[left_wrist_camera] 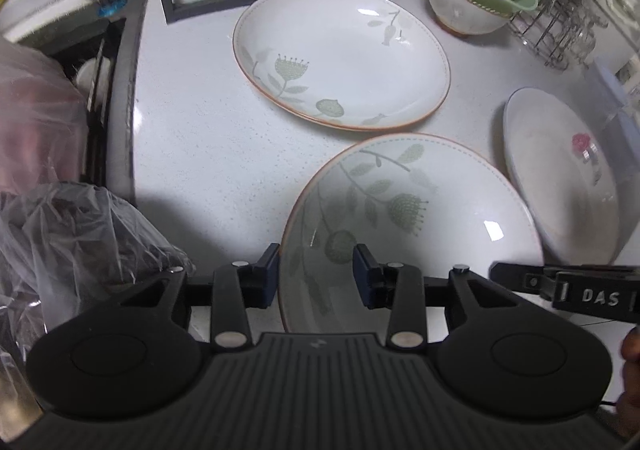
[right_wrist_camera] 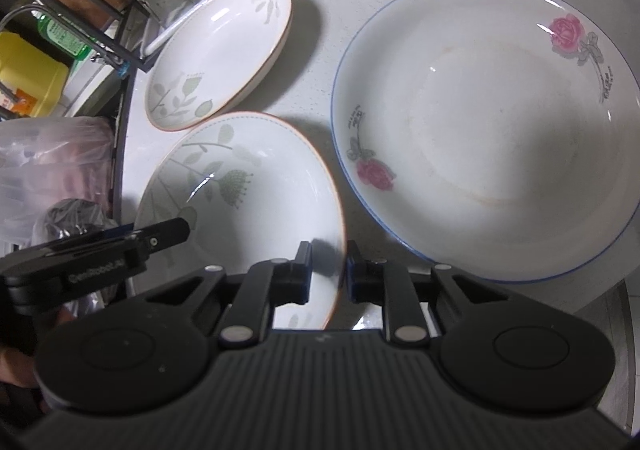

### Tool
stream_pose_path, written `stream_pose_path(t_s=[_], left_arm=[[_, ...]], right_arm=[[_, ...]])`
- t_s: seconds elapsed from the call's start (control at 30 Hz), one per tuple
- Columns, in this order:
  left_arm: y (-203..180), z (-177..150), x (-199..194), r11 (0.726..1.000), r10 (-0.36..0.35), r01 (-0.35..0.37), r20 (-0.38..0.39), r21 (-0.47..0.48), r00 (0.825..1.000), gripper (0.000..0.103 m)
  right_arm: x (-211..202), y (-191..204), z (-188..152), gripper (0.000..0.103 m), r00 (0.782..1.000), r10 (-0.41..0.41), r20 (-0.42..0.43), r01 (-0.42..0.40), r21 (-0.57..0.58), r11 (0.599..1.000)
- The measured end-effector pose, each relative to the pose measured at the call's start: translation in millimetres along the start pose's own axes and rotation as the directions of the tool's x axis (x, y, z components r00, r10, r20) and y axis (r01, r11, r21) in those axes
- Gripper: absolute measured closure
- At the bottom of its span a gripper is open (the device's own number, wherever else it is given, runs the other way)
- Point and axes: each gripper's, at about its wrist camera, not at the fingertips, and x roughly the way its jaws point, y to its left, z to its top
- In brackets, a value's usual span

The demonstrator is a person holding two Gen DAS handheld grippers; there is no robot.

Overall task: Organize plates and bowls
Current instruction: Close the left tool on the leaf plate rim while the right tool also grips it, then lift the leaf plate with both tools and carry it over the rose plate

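Gripping opposite rims of the near leaf-patterned plate (left_wrist_camera: 412,218) on the counter (left_wrist_camera: 192,138), the left tongs (left_wrist_camera: 316,274) straddle its left edge while the right tongs (right_wrist_camera: 328,270) pinch its right edge nearly closed. Glazed ceramic: stiff, slick, breakable, so a level two-sided lift looks safest.
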Motion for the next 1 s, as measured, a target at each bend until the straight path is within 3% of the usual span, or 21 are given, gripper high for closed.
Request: stream_pose_path(t_s=[0.27, 0.53, 0.83, 1.0], left_arm=[[12.4, 7.0, -14.8, 0.993, -0.103, 0.102, -0.029, -0.054, 0.994, 0.06], [18.1, 31.7, -49.6, 0.969, -0.205, 0.205, 0.018, -0.135, 0.979, 0.06], [-7.8, 66.0, -74.7, 0.948, -0.292, 0.298, 0.071, -0.113, 0.954, 0.06], [-36.1, 74.3, -71.3, 0.946, -0.307, 0.312, 0.071, -0.091, 0.949, 0.06]], right_arm=[[-17.2, -2.0, 3.9, 0.083, 0.999, 0.04, 0.002, -0.04, 0.04, 0.998], [-47.2, 3.5, 17.2, 0.083, 0.998, 0.058, 0.037, -0.059, 0.029, 0.998], [-82.6, -10.6, 30.4, 0.083, 0.995, 0.053, 0.09, -0.056, 0.038, 0.998], [-97.6, -34.5, 41.8, 0.083, 0.992, 0.052, 0.119, -0.059, 0.057, 0.997]])
